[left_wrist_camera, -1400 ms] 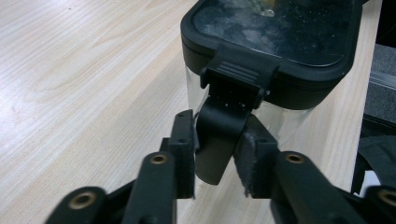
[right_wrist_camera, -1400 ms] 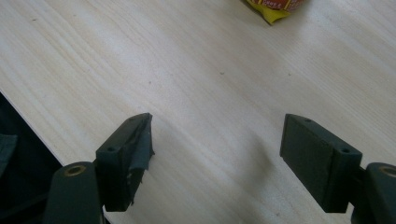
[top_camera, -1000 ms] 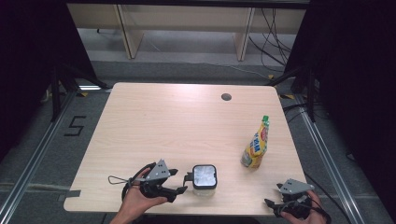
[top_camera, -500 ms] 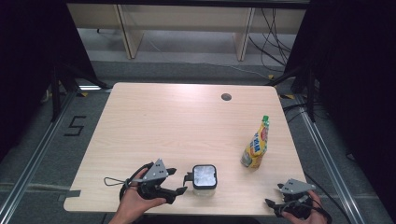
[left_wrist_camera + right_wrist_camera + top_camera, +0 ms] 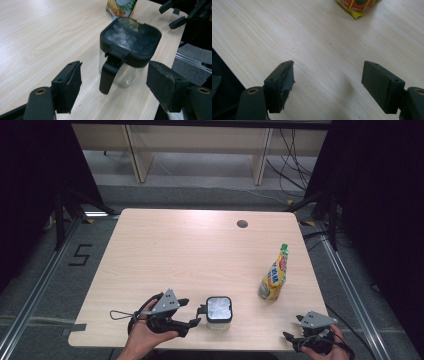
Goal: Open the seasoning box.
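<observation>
- I am holding my left gripper (image 5: 113, 93) with its jaws wide apart, gripping nothing, low over the table (image 5: 175, 250) near its near edge.
- The jar (image 5: 130, 56) is standing upright just ahead of those jaws, its black handle (image 5: 108, 75) hanging down between them in the left gripper view, apart from both pads.
- In the high view my left gripper (image 5: 192, 312) is sitting just left of the jar (image 5: 219, 312), with my hand (image 5: 145, 337) coming over the near edge.
- The jar is clear glass with a square black lid (image 5: 131, 38), close to the middle of the near edge.
- I am holding my right gripper (image 5: 327, 86) with its jaws wide apart too, gripping nothing, bare wood between them.
- In the high view my right gripper (image 5: 292, 340) is hovering at the near right corner, well apart from the jar.
- The yellow pouch (image 5: 274, 275) is standing upright near the right edge, beyond my right gripper; its bottom corner (image 5: 359, 6) is showing at the top of the right gripper view.
- A round dark hole (image 5: 242, 224) is sitting near the far edge.
</observation>
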